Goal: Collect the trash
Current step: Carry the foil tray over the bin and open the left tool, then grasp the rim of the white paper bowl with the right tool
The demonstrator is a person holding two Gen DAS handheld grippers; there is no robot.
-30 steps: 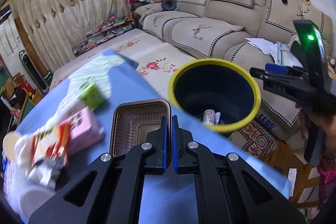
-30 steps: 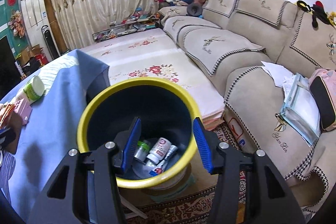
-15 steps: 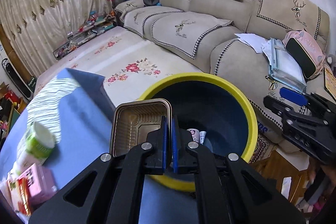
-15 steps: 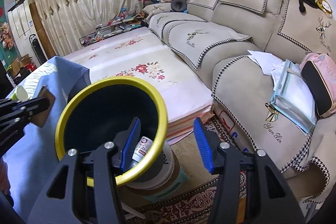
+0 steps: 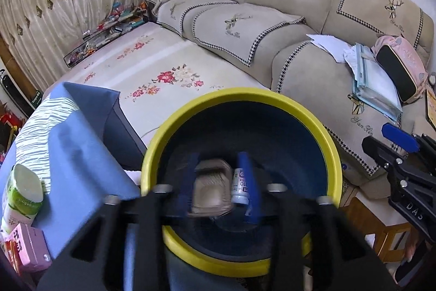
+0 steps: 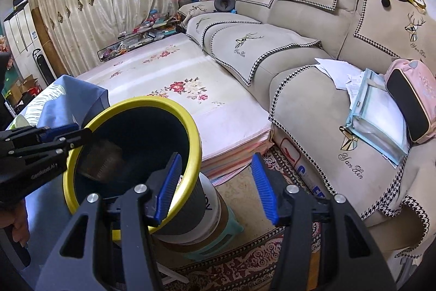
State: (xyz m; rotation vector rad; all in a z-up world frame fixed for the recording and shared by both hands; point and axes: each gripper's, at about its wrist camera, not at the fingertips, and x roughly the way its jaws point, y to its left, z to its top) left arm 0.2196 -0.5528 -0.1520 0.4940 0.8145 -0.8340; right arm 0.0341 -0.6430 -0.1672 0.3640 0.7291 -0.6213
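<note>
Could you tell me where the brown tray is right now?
In the left wrist view the brown tray is inside the yellow-rimmed bin, beside a white bottle.

The bin (image 5: 190,111) has a bright yellow rim and is dark blue inside. A brown tray (image 5: 211,188) shows in it, blurry, beside a small white bottle (image 5: 239,186) with a blue label. The left claw (image 5: 220,187) and the right claw (image 6: 215,186) are black with blue pads. The tabletop (image 5: 73,143) has a light blue cloth with a white striped patch. On it are a green and white cup (image 5: 23,194) and a pink box (image 5: 28,247). The sofa (image 5: 272,26) is beige with black and white checked edges. The mat (image 5: 152,72) is white with red flowers. A pink bag (image 5: 400,70) has a black panel.
</note>
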